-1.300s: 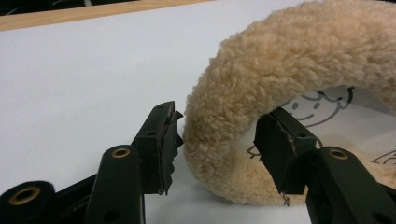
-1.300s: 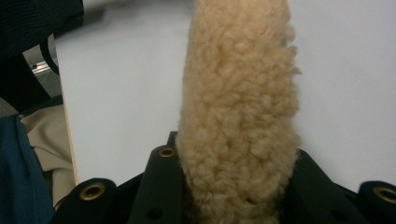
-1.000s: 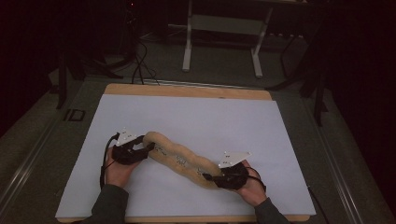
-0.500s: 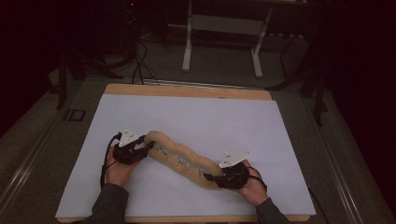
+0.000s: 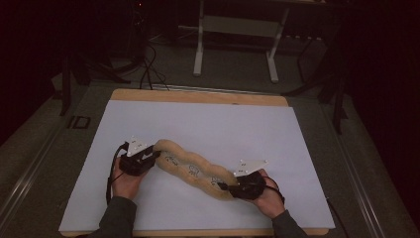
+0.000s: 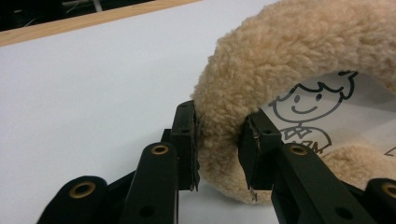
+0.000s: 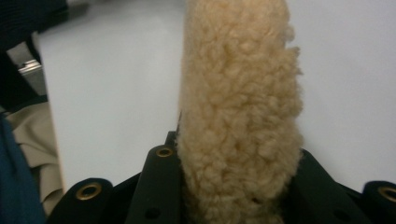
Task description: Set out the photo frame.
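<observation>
Left fingers (image 6: 187,140) newly closed around fleecy roll (image 5: 193,169), seemingly pinched.

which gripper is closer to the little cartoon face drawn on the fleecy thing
Left. The left gripper clamps the fleece roll right beside the cartoon face; the right gripper grips the far end.

Long tan fleece piece (image 5: 190,168), fluffy rims with a pale lining printed with cartoon line drawings. Lies stretched diagonally across the lower middle of the high view, upper-left end to lower-right end, slightly wavy. Curled fleecy edge arching over a smiling cartoon face at right of the left gripper view.
</observation>
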`<state>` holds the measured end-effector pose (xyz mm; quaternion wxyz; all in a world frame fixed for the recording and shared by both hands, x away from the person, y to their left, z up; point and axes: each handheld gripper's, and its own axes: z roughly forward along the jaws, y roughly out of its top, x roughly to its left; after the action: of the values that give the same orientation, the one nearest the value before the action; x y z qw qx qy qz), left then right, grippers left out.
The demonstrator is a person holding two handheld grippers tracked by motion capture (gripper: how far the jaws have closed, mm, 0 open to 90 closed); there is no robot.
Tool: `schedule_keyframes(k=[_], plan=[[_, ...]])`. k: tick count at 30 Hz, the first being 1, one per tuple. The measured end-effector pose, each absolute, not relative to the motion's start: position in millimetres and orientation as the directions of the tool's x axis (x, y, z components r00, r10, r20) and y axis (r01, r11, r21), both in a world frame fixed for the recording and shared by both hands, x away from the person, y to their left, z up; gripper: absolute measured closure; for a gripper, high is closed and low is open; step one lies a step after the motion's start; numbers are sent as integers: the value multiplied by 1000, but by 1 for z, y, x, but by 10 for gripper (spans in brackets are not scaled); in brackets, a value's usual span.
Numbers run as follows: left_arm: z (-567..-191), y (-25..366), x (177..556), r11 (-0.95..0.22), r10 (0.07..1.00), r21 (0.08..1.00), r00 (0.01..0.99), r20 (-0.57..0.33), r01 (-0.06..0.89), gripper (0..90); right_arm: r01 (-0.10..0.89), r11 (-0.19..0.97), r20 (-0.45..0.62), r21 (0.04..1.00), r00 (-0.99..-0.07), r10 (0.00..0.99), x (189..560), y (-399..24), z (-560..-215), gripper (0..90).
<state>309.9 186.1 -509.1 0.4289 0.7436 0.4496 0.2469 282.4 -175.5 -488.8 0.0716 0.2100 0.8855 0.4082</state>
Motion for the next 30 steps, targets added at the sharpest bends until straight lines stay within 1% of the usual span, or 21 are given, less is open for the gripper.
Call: schedule_keyframes(k=[7,9,11,18,24,30], plan=[[-509,185,307,-208,892,858,451,-30,469,709,340,571,18,747,-869,495,283,-177,-488,666],[-509,185,306,-204,894,858,447,-33,471,708,345,572,10,744,-862,507,283,-177,-488,628],[-509,185,305,-204,895,857,444,-32,473,709,368,561,25,742,-851,524,284,-178,-488,588],[-508,186,301,-201,899,854,437,-34,480,709,411,552,44,726,-828,559,283,-179,-489,520],[-508,185,298,-198,904,851,427,-34,487,709,455,534,70,713,-804,591,282,-181,-490,505],[-508,185,296,-192,907,852,420,-36,487,708,470,524,84,710,-796,600,282,-183,-490,498]])
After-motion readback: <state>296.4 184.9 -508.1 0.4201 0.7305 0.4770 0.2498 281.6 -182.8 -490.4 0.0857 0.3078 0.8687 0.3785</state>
